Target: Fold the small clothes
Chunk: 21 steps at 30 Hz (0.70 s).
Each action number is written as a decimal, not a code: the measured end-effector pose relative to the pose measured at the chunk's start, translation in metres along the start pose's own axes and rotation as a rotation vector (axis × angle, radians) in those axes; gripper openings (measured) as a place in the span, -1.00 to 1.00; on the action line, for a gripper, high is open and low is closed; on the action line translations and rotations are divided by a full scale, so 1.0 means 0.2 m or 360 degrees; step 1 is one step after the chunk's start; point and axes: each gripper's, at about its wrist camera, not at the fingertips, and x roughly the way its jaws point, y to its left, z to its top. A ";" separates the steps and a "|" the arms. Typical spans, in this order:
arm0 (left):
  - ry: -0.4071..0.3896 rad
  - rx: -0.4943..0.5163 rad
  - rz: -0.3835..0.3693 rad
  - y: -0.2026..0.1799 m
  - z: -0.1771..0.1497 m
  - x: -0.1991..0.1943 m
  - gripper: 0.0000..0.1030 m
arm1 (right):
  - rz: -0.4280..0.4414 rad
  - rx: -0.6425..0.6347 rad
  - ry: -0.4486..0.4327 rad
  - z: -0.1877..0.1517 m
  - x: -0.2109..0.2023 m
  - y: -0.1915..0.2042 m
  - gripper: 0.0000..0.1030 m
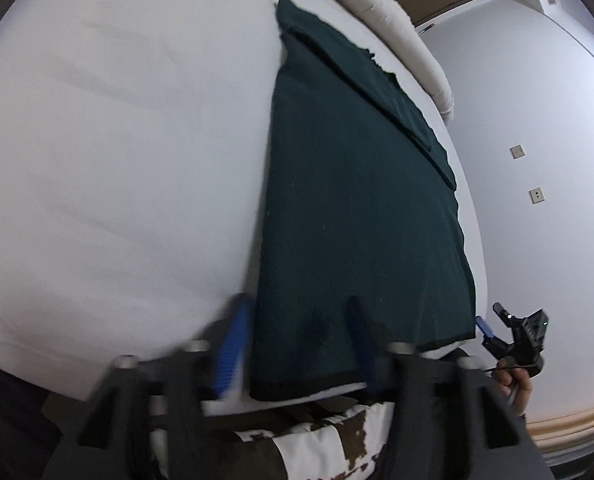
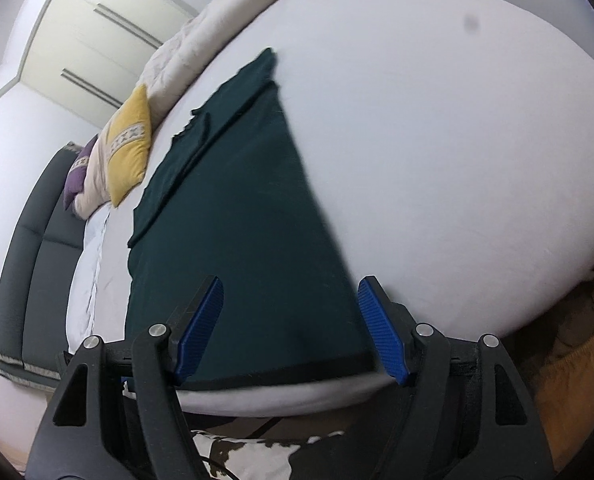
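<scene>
A dark green garment (image 1: pixel 349 208) lies folded into a long strip on the white bed (image 1: pixel 117 160), its black-edged hem at the near bed edge. My left gripper (image 1: pixel 297 344), blurred, stands over the hem's left corner with its fingers apart; the cloth's edge runs between them. In the right wrist view the garment (image 2: pixel 241 240) reaches away from me, and my right gripper (image 2: pixel 291 332) stands open over the hem's right corner with the cloth lying flat between its blue pads (image 2: pixel 201 332). From the left wrist view, the right gripper (image 1: pixel 493 320) shows beside that corner, held by a hand (image 1: pixel 513 380).
A rolled beige duvet (image 2: pixel 185 52), a yellow pillow (image 2: pixel 129 148) and a purple one (image 2: pixel 77 176) lie along the bed's far side by a dark headboard (image 2: pixel 29 264). A brown-and-white patterned cloth (image 1: pixel 317 448) is below the near bed edge. A wardrobe (image 2: pixel 97 40) stands behind.
</scene>
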 end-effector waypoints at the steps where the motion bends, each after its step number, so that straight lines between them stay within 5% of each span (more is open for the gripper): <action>1: 0.0026 -0.0004 0.0006 0.00 -0.01 0.02 -0.62 | -0.0011 0.0010 -0.0002 0.00 -0.01 -0.02 0.33; 2: 0.0038 0.0001 0.0018 -0.01 -0.02 0.03 -0.77 | -0.0027 0.0021 -0.0003 0.00 -0.03 -0.05 0.33; 13: 0.0061 0.0046 0.0031 -0.04 -0.05 0.05 -0.83 | -0.0061 -0.0010 0.0175 0.00 0.09 -0.03 0.10; 15: 0.0049 0.0056 0.0029 -0.05 -0.05 0.03 -0.84 | -0.0068 0.0003 0.0188 0.00 0.10 -0.04 -0.03; 20: 0.0028 0.0100 0.0001 -0.07 -0.06 -0.01 -0.86 | -0.0074 0.0011 0.0247 -0.02 0.10 -0.07 -0.88; 21: 0.0021 0.0102 -0.0014 -0.08 -0.06 -0.02 -0.86 | -0.0062 0.0009 0.0253 -0.03 0.09 -0.06 -0.88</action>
